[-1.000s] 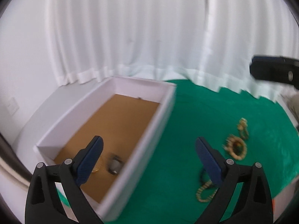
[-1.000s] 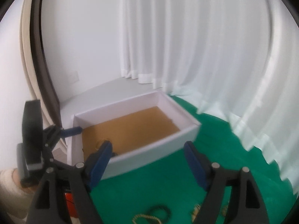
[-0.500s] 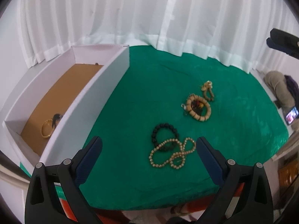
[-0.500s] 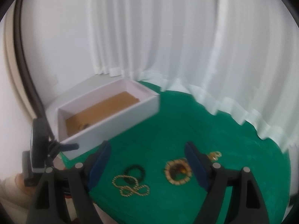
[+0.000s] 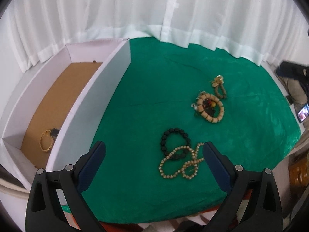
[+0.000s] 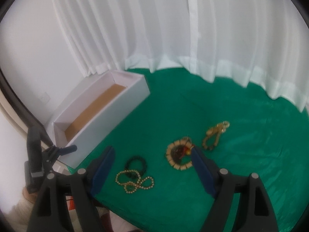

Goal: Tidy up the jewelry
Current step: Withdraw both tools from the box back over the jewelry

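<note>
A green cloth [image 5: 150, 100] covers the table. On it lie a gold bead necklace [image 5: 180, 163], a black bead bracelet [image 5: 174, 144], a tan wooden bead bracelet [image 5: 210, 108] and a small gold-brown piece [image 5: 219, 87]. A white box [image 5: 108, 89] with a brown floor stands at the left and holds a gold bangle [image 5: 46, 141]. My left gripper [image 5: 154, 162] is open and empty, above the front edge near the necklace. My right gripper [image 6: 152, 166] is open and empty, above the necklace [image 6: 135, 181] and wooden bracelet [image 6: 179, 156]. The box [image 6: 108, 116] lies to its left.
White curtains [image 5: 135, 9] hang behind the table. The left gripper shows at the right wrist view's left edge [image 6: 52, 152]. A phone [image 5: 302, 114] and dark items sit off the table's right side.
Both grippers have swung right, away from the box and toward the loose jewelry on the cloth. Both stay open and empty.
</note>
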Tool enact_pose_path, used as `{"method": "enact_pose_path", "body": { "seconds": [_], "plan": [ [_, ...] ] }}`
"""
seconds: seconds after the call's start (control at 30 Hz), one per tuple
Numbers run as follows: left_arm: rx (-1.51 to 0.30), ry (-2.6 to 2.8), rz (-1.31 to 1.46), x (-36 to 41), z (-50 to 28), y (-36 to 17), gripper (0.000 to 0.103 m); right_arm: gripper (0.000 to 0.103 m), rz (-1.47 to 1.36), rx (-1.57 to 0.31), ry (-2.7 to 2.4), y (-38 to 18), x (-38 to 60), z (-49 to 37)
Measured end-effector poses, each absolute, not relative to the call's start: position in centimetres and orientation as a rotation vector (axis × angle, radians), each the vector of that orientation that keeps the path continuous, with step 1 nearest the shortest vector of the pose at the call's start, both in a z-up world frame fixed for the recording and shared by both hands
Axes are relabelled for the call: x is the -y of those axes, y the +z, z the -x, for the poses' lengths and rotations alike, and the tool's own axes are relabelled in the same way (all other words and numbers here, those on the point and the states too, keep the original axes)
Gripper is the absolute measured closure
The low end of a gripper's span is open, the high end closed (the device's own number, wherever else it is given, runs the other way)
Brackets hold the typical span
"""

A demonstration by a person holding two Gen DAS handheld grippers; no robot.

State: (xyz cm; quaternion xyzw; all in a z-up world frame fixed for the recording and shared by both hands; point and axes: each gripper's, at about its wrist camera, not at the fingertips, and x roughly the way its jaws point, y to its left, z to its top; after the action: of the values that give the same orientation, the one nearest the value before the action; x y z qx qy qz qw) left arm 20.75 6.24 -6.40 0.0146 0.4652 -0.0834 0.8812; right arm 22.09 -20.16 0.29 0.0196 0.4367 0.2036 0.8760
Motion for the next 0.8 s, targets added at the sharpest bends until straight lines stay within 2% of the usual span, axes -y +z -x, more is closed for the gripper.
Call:
{"method": "enact_pose_path", "body": {
  "seconds": [0.3,0.8],
  "plan": [
    [-1.073,-0.142,-0.068,-5.7,-24.6,-9.8,0.003,0.021,-0.079,-0.984,0.371,-2.1,21.7,-24.0],
    [-1.079,-0.268,-0.129,-1.2,-20.3,-11.1,0.003,0.021,-0.072,-1.066,0.377,-5.1,21.6,-23.9]
  ]
}}
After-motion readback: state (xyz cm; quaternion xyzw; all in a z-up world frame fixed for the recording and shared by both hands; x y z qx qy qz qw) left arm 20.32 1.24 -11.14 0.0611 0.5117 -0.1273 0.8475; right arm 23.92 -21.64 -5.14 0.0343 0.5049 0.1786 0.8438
